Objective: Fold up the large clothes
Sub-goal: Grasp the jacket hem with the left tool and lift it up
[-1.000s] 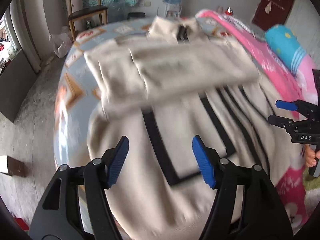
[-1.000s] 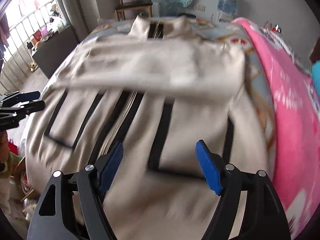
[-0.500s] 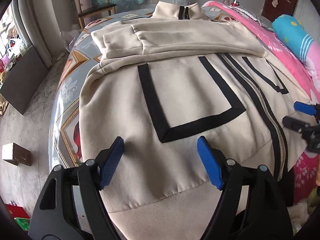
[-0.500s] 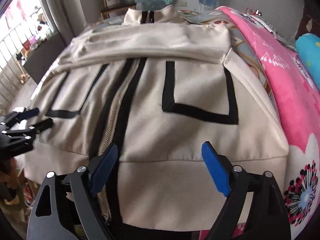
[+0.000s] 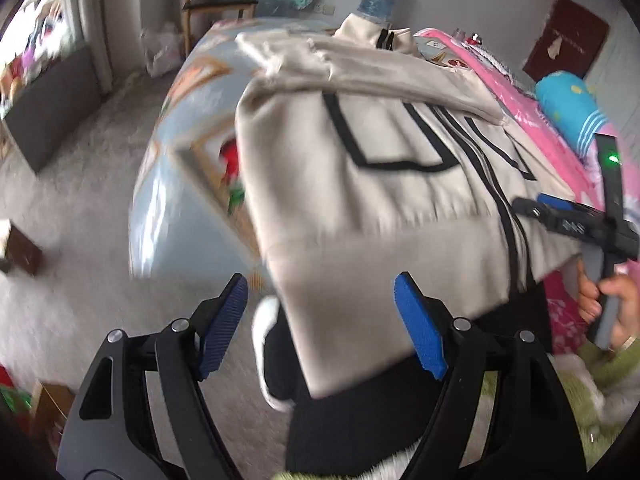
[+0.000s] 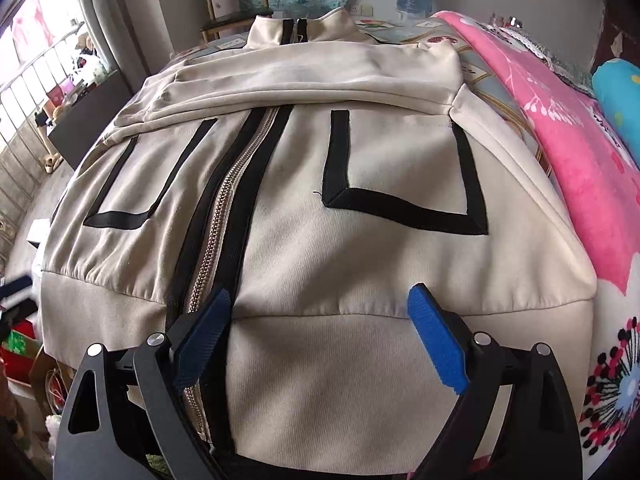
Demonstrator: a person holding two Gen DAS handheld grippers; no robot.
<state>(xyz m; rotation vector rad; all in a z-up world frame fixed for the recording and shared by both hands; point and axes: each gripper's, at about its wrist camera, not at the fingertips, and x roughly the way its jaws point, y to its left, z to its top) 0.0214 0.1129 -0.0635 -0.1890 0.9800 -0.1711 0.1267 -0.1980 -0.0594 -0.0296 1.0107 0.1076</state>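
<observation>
Cream fabric fills both views: a large zip-up jacket (image 6: 360,208) with black trim lies face up on the bed (image 5: 188,128), collar at the far end, sleeves already folded across the chest, hem band hanging over the near edge toward the person. Its long axis, marked by the zipper (image 6: 224,216), runs straight away from both claws. The right claw (image 6: 320,336) hovers over the hem band just right of the zipper; its jaws have just been opening and stand wide, with cloth below them but nothing pinched. The left claw (image 5: 320,320) — also wide and holding nothing — sits off the hem's left corner, partly over the floor. Judging by this, the next fold brings hem to collar, and the right claw is better placed for its grip.
</observation>
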